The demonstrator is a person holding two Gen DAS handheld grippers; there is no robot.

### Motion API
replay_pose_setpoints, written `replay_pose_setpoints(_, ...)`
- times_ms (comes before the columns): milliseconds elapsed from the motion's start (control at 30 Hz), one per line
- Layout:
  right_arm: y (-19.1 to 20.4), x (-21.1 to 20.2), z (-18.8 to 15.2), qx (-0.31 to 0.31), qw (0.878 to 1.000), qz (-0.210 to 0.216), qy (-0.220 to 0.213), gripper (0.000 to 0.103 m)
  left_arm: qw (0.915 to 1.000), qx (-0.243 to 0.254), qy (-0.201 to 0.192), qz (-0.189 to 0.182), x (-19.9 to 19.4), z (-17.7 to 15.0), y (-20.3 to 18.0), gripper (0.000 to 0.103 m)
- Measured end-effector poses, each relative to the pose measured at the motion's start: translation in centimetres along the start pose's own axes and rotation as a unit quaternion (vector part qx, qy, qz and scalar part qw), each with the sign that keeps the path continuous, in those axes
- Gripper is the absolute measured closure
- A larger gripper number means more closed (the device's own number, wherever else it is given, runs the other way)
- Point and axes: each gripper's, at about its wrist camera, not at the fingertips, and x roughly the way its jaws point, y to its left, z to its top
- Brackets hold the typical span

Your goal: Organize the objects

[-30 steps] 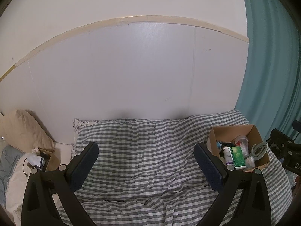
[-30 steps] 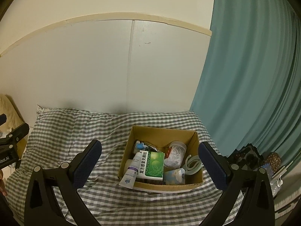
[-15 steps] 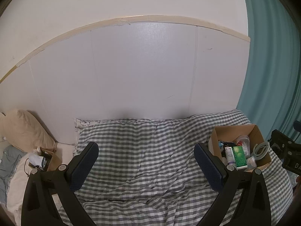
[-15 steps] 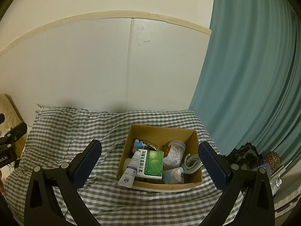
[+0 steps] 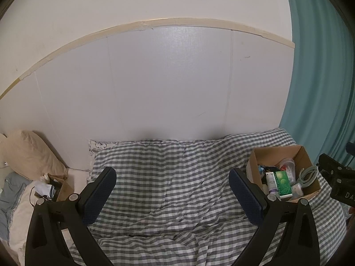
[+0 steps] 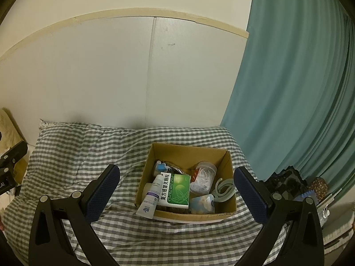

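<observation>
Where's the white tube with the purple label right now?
In the right wrist view, the white tube leans over the cardboard box's front-left edge, beside the green medicine box.

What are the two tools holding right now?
Nothing. The left tool is open over the checked blanket, and the right tool is open in front of the cardboard box, touching none of its things.
</observation>
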Motion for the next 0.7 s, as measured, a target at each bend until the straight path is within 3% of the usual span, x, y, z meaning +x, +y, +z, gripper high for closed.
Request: replay_pose_setpoints(700, 0.26, 0.29, -0.15, -0.006, 1.0, 0.0, 0.006, 0.0, 1.0, -0.004, 0.001, 0.002, 0.06, -0.13, -0.13, 0.0)
